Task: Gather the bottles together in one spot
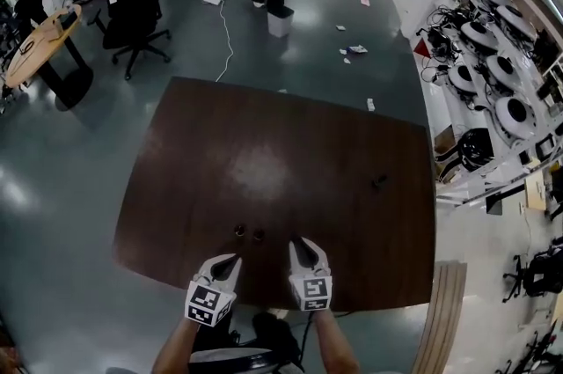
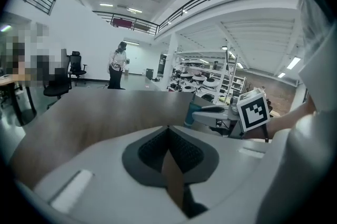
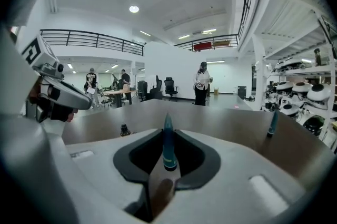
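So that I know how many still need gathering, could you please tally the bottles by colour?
Teal bottles: 2, one held in the right gripper, one standing alone on the table.
Small dark bottles: 2, side by side near the table's front edge.
Total: 4

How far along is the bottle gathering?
Done: two small bottles stand together near the front edge of the table. In hand: right gripper holds a teal bottle. Left: place it there, then fetch the lone bottle at the table's right.
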Motion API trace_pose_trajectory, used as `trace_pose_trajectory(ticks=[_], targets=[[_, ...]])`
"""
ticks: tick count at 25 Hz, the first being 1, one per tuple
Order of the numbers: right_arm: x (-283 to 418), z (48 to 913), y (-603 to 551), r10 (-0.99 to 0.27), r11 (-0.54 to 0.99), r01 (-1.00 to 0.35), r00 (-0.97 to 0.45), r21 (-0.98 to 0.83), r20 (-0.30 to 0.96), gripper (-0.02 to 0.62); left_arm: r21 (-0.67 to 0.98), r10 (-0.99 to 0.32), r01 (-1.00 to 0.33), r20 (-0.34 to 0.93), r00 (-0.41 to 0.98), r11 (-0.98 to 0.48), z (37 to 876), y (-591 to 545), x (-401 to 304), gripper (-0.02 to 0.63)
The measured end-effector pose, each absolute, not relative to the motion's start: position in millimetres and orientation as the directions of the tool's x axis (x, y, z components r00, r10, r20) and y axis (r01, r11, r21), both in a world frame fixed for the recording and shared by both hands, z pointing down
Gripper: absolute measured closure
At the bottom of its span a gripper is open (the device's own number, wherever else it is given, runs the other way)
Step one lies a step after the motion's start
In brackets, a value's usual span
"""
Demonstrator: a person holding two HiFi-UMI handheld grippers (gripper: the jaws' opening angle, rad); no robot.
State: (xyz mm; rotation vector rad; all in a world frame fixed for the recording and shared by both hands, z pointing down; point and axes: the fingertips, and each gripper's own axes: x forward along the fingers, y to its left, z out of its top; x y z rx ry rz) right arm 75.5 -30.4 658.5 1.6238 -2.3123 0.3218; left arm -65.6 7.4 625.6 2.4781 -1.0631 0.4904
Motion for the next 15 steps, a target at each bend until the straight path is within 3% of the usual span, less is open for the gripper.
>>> trace_pose_trajectory(ticks=[15], targets=[[34, 685, -36, -0.834, 0.398, -0.917, -0.373, -0.026, 0.406, 0.528, 0.221, -0.637, -0.787, 0.482, 0.602, -0.576, 636, 7, -106, 0.606]])
